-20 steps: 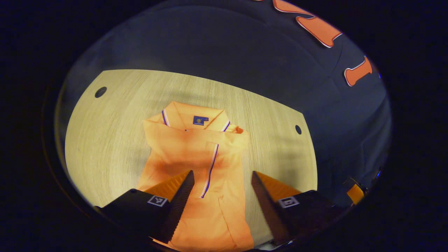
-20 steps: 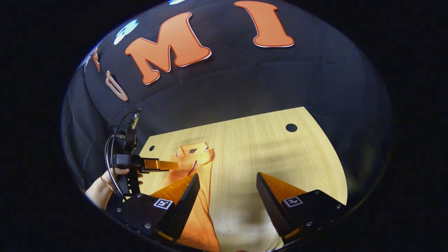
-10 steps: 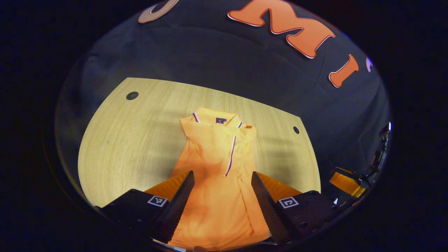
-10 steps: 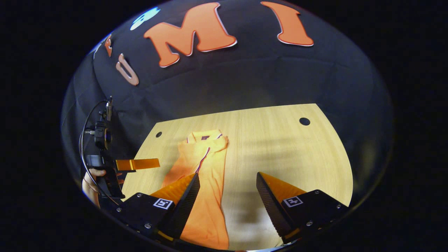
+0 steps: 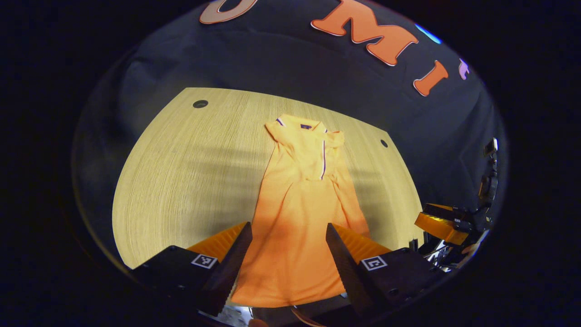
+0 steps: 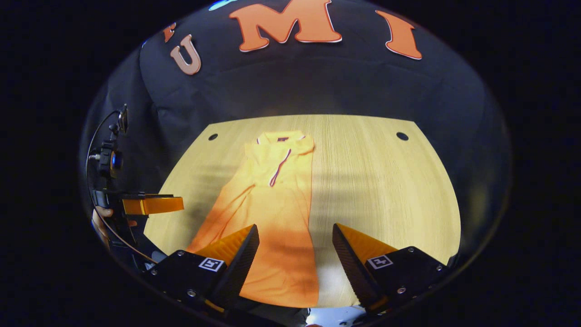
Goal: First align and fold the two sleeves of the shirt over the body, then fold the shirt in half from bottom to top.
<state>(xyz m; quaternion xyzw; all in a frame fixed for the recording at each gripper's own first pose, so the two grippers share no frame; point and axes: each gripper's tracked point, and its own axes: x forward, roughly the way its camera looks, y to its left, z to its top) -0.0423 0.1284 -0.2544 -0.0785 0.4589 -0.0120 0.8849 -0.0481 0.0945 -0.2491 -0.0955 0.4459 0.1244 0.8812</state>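
An orange polo shirt (image 5: 302,213) lies flat on the wooden table (image 5: 190,172), collar at the far end, both sleeves folded in over the body, so it forms a long narrow strip. In the right gripper view the same shirt (image 6: 268,213) runs from the far edge to the near edge. My left gripper (image 5: 288,227) hovers open above the shirt's lower part, near the hem. My right gripper (image 6: 295,229) is open too, over the hem's right side. Each view catches the other gripper at its edge: the right gripper (image 5: 442,227) and the left gripper (image 6: 152,204), the latter with a hand behind it.
The table has two round cable holes, the left hole (image 6: 212,136) and the right hole (image 6: 401,136), near its far corners. Bare wood lies on both sides of the shirt. The table's near edge runs just below the hem.
Both grippers have drawn back from the collar end toward the hem and risen, so the whole shirt shows now. Both stay open and hold nothing.
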